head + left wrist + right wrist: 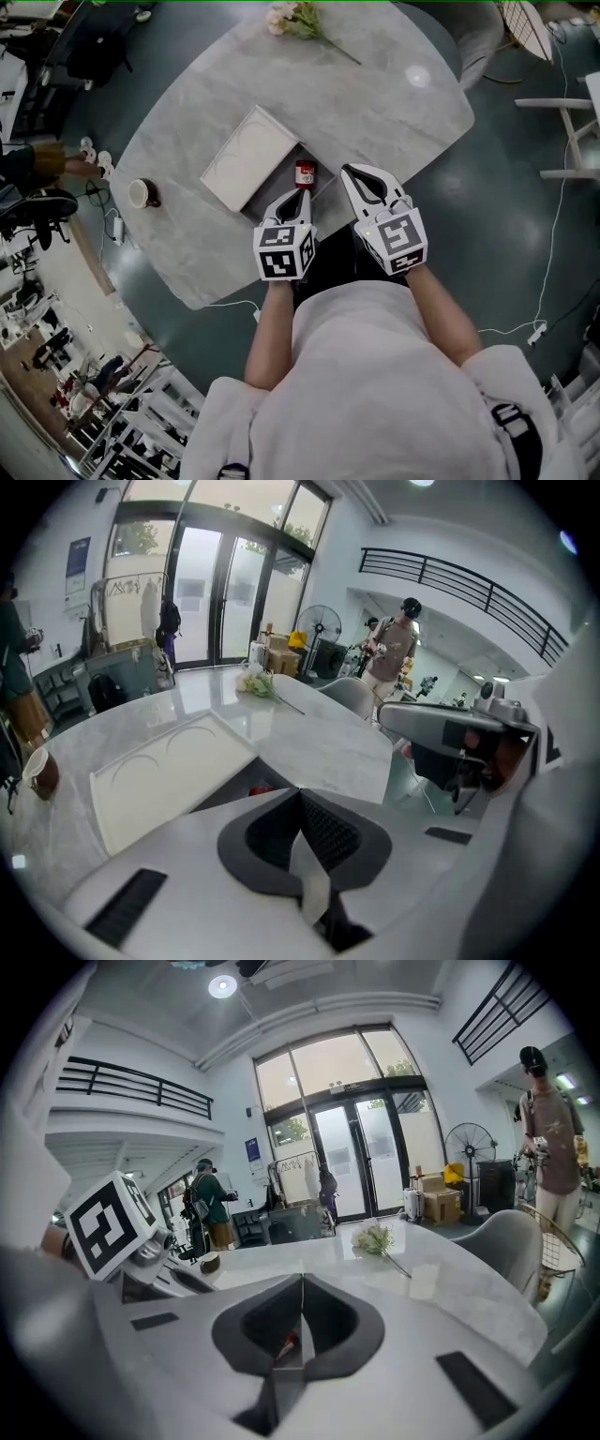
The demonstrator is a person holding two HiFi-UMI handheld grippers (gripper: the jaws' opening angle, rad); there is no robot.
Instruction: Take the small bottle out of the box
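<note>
A small bottle (305, 173) with a red label stands in a dark open box (323, 185) at the near edge of the marble table (375, 103). The box's white lid (246, 157) lies open to its left. My left gripper (302, 194) is shut and empty, its tip just in front of the bottle. My right gripper (350, 170) is also shut and empty, to the right of the box. In the left gripper view the shut tip (300, 791) points at the box edge, where a red bit of the bottle (262, 788) shows beside the lid (169, 771). The right gripper view shows its jaws (302, 1277) meeting.
A brown cup (142, 193) stands at the table's left edge and a flower sprig (298, 19) lies at the far side. A white chair (572, 122) stands on the floor at right. People stand in the background (548, 1138).
</note>
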